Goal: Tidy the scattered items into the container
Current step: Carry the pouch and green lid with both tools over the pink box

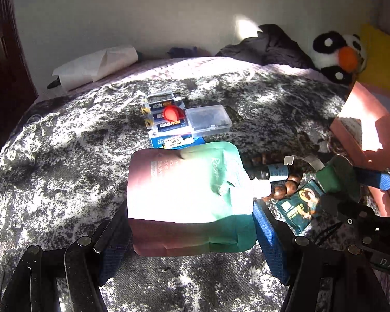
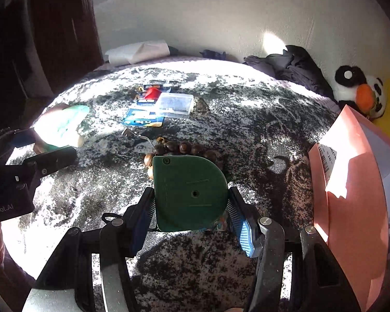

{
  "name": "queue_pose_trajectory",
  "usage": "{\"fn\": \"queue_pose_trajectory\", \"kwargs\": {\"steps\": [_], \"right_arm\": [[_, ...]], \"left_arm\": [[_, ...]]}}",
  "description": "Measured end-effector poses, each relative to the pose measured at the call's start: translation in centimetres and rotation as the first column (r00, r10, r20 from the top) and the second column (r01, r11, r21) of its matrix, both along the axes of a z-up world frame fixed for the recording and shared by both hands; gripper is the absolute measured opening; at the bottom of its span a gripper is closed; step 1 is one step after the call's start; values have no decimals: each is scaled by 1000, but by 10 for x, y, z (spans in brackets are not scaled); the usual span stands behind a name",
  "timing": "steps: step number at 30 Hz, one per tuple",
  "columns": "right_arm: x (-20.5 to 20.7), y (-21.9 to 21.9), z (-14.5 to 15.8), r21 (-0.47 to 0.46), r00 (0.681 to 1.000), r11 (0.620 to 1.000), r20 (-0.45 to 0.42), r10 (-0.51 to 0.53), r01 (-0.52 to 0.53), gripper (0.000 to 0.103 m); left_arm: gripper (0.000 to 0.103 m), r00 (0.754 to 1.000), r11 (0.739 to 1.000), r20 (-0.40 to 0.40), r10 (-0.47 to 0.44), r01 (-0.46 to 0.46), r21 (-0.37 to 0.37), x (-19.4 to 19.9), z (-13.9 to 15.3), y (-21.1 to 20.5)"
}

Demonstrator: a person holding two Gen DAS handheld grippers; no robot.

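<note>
- Your left tool (image 1: 192,236) is clenched on the green-and-maroon spout pouch (image 1: 189,197), pads pressed to both its sides, low centre of the left wrist frame, the pouch clear of the bed (image 1: 65,156).
- Your right tool (image 2: 191,221) grips the green tape measure (image 2: 189,192), centre of the right wrist frame; its pads sit against both edges.
- So both hands are loaded: this reads as the carry step, pick-ups done, drop-offs to come.
- The pink box (image 2: 351,195) stands at the right edge of the right wrist frame, open side not clearly visible; I take it for the container.
- Next you need to swing the tape measure right over that box's rim, then let go only once above the opening.
- Bring the pouch after it; it's floppy, so keep the squeeze on.
- Left lying on the bed: bead bracelet (image 2: 187,148), teal sachet (image 1: 301,208), battery pack (image 1: 163,119), clear plastic case (image 1: 208,119), red clip (image 1: 171,113), pen (image 1: 270,174).
</note>
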State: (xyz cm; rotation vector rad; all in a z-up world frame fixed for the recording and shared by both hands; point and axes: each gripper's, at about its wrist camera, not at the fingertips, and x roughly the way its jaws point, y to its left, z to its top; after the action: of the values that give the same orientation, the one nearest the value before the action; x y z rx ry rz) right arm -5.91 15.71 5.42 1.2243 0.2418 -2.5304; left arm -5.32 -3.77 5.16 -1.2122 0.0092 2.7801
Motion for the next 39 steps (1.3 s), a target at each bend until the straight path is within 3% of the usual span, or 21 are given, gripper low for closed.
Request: {"fn": "queue_pose_trajectory", "kwargs": {"steps": [8,18,28,39], "right_arm": [[50,8,37,17,996,1000,-85,22,-21,59],[108,49,72,11,987,1000,-164,2,-1,59],[145,106,107,-44,969,996,-232,-83,74,59],[170,181,143,-113,929,974,-295,-224,198,59]], "left_arm": [[75,998,1000,-61,-29,28,-10,37,28,10],[75,987,996,-136,-87,86,-8,84,66,42],[75,956,980,-213,-200,198,-30,113,104,101],[75,916,947,-244,-319,320,-38,115,126,174]]}}
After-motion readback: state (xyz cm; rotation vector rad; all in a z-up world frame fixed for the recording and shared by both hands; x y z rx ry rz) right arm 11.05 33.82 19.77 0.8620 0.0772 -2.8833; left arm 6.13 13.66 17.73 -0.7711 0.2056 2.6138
